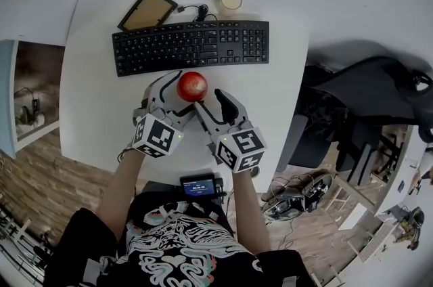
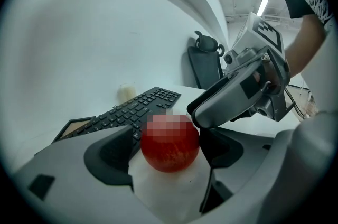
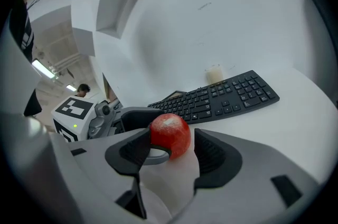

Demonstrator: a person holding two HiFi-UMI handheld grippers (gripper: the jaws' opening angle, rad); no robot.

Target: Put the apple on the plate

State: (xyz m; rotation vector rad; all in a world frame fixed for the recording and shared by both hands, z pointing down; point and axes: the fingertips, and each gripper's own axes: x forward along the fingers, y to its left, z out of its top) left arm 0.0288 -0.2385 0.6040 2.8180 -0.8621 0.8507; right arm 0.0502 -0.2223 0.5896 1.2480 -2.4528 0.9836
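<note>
A red apple (image 1: 192, 86) rests on the white table (image 1: 88, 76), just in front of the keyboard. My left gripper (image 1: 177, 95) comes at it from the lower left and stands open; in the left gripper view the apple (image 2: 170, 143) lies between the dark pads (image 2: 113, 157) with a thin gap on each side. My right gripper (image 1: 211, 103) is also open, at the apple's lower right, with the apple (image 3: 170, 136) between its fingertips and clear of the right pad (image 3: 211, 154). The two grippers nearly touch. I see no plate in any view.
A black keyboard (image 1: 191, 45) lies across the table behind the apple. Behind it are a brown framed panel (image 1: 147, 9), a small pale cup (image 1: 231, 1) and a cable. A black chair (image 1: 352, 96) stands off the table's right edge.
</note>
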